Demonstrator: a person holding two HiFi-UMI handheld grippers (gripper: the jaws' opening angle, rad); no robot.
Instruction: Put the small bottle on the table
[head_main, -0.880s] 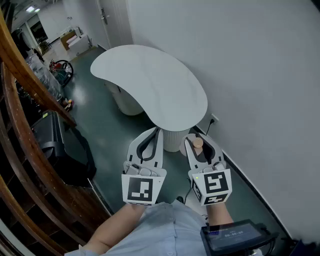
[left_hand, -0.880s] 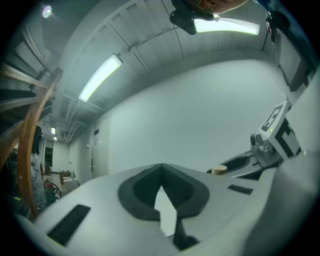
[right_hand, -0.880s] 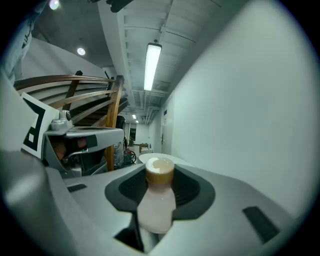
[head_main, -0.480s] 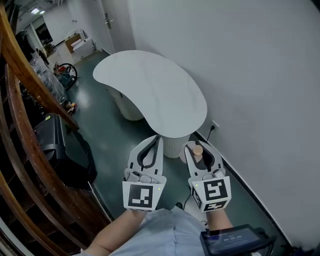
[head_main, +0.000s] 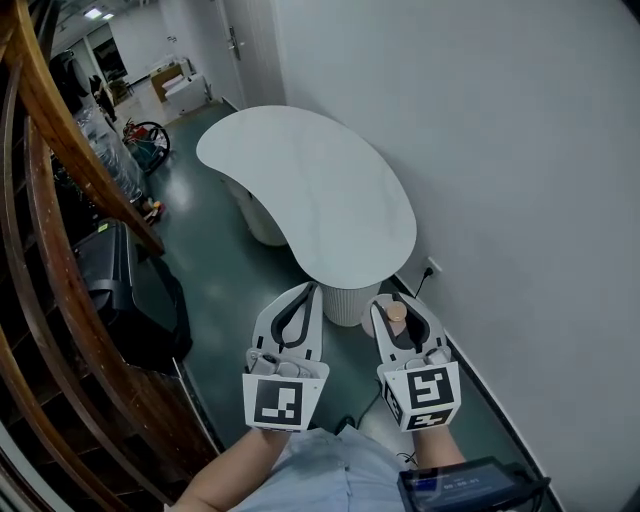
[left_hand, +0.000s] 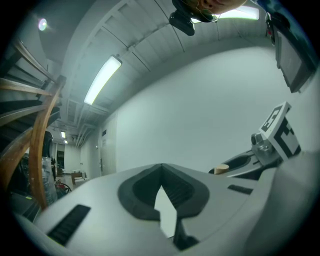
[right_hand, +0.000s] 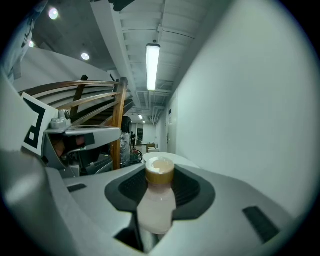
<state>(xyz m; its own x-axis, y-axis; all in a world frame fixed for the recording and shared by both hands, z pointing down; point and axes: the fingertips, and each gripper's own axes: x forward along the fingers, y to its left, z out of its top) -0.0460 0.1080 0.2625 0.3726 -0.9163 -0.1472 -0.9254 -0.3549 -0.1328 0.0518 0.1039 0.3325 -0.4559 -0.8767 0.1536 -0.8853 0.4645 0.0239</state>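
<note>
My right gripper (head_main: 397, 316) (right_hand: 159, 200) is shut on a small bottle (head_main: 396, 315) (right_hand: 156, 205) with a pale pinkish body and a tan cap, held upright between the dark pads. The white kidney-shaped table (head_main: 310, 190) stands ahead of both grippers; its near end lies just beyond the jaw tips. My left gripper (head_main: 300, 305) (left_hand: 161, 192) is shut with nothing in it, level with the right one and to its left. The bottle's cap (left_hand: 221, 169) also shows in the left gripper view.
A white wall (head_main: 500, 160) runs along the right. A wooden stair rail (head_main: 60, 150) curves down the left, with a black case (head_main: 110, 270) beside it. The table rests on white ribbed pedestals (head_main: 350, 300) over a dark green floor (head_main: 215, 260). Boxes and clutter sit far down the hall.
The view has shifted a little, so the table lies slightly further right and nearer. Both grippers keep their pose, the right one still holding the bottle.
</note>
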